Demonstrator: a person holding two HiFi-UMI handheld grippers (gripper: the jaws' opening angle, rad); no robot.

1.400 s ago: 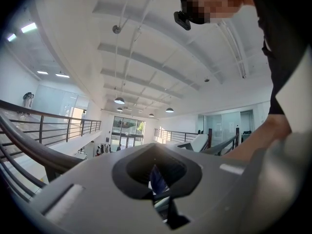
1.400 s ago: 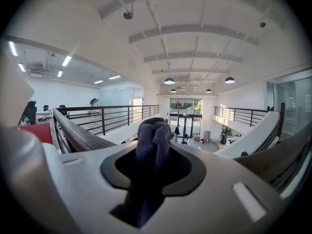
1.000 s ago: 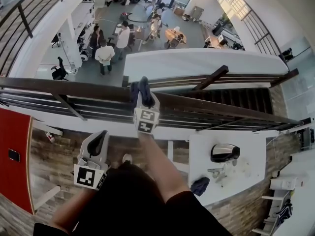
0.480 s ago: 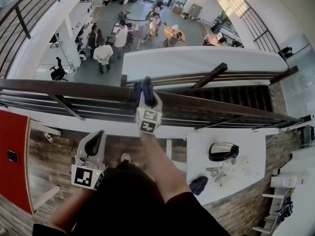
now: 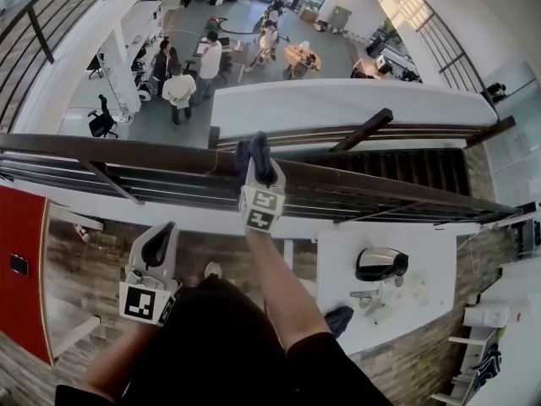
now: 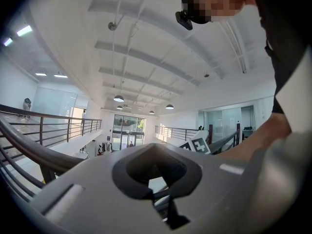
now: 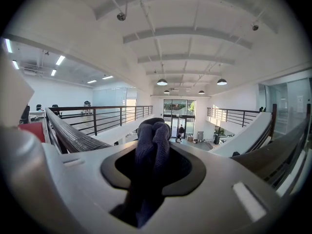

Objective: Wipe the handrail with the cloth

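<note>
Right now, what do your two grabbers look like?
The left gripper and right gripper are both pale grey shells with dark jaws. Each carries a white cube printed with black square markers. No cables show. The person wears a black short-sleeved top.

We stand at the handrail point(image 5: 127, 148), which crosses in front of us from left to right. Beyond and below it lies the lower floor point(image 5: 245, 53) with people point(image 5: 179, 87) on it. The right gripper point(image 5: 256, 161) reaches over the rail, with the cloth point(image 7: 152, 145) between its jaws. The left gripper point(image 5: 158, 245) hangs nearer to us, to the left, short of the rail. A table point(image 5: 427, 299) stands to our right, on the near side.
</note>
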